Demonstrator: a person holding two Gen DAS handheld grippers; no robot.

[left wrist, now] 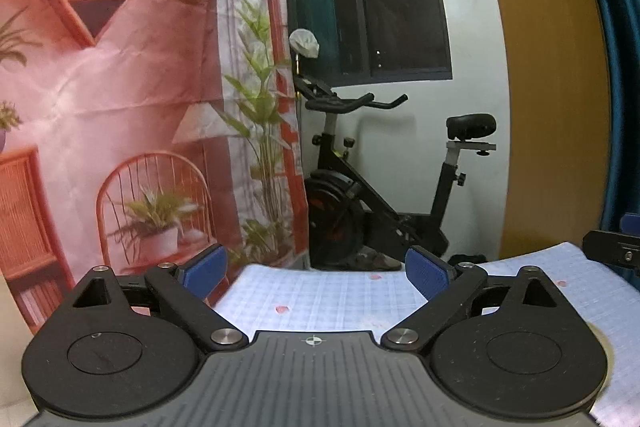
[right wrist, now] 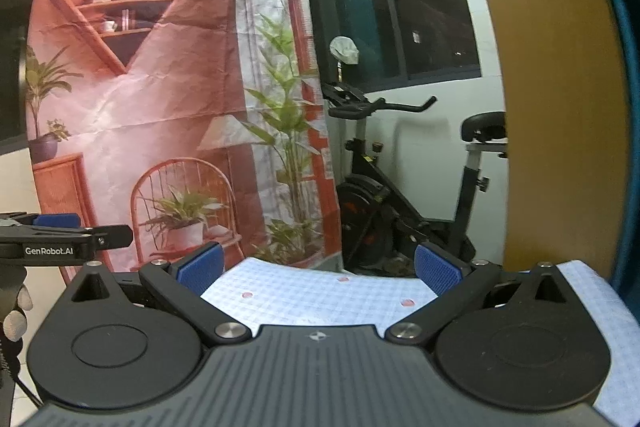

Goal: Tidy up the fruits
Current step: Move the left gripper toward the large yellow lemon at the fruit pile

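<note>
Left tongs [left wrist: 316, 273] and right tongs [right wrist: 318, 269] gaping, empty, over blue checked desk cloth [right wrist: 320, 295]; right view alone showing white-gloved hand [right wrist: 16, 311].

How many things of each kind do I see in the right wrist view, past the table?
Exercise bike: 1
Printed wall cloth: 1
Window: 1
Fruits: 0
Total: 3
</note>
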